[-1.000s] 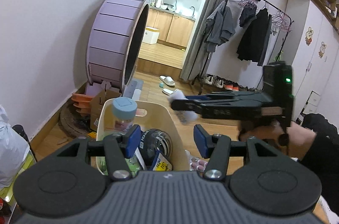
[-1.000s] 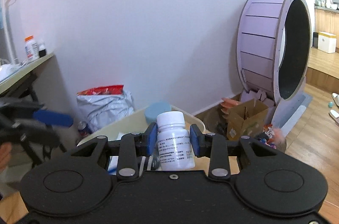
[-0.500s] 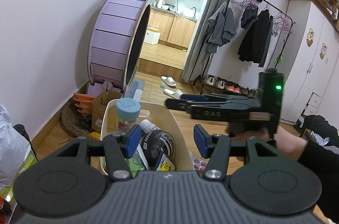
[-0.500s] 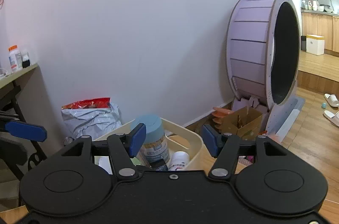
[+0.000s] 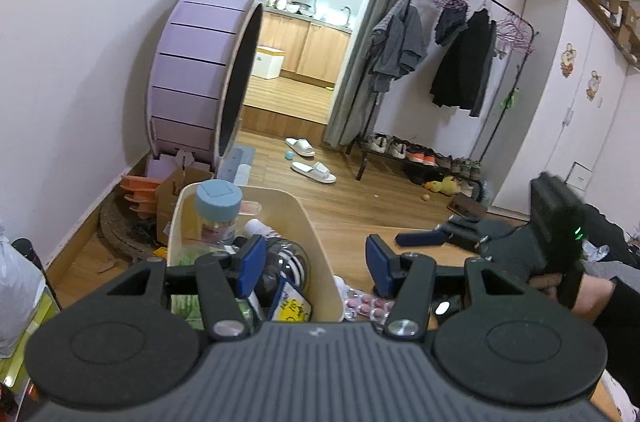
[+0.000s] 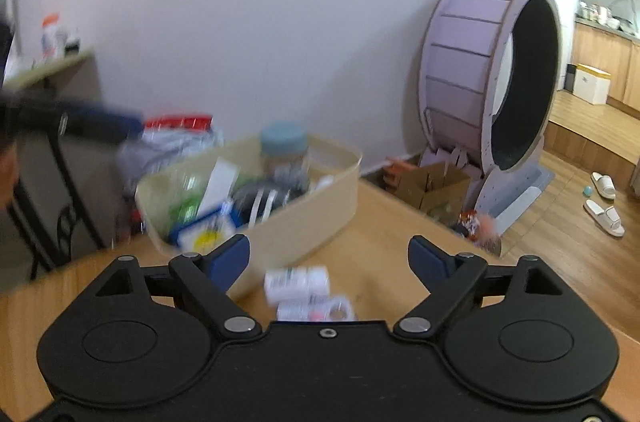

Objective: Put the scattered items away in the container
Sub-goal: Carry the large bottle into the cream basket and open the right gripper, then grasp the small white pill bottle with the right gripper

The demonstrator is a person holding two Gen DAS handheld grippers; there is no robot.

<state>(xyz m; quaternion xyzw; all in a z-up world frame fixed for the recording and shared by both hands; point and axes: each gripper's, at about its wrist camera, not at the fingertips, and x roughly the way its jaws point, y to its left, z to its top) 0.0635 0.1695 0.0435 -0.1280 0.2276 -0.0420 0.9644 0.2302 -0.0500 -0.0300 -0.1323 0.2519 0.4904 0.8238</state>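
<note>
A cream bin [image 5: 318, 242] stands on the wooden table [image 6: 384, 222], holding a blue-lidded jar [image 5: 218, 200], a white bottle [image 5: 260, 227], a dark round item and boxes. My left gripper [image 5: 315, 267] is half open and straddles the bin's right wall without pressing it. A pink blister pack [image 5: 365, 305] lies just right of the bin. My right gripper [image 6: 330, 257] hovers low over the table in front of the bin [image 6: 320, 218]. Its jaws are opening, with nothing gripped. Below them lie a white labelled item [image 6: 297, 282], blurred, and the blister pack [image 6: 316, 311].
A purple wheel [image 6: 492, 78] stands by the wall with a cardboard box [image 6: 432, 182] at its foot. A side table [image 6: 52, 70] with bottles is at the left. A clothes rack [image 5: 460, 62] and slippers [image 5: 312, 170] are on the floor beyond.
My right gripper let go of the white bottle over the bin, spread its jaws and drew back and down to the table in front of it. My left gripper stayed put.
</note>
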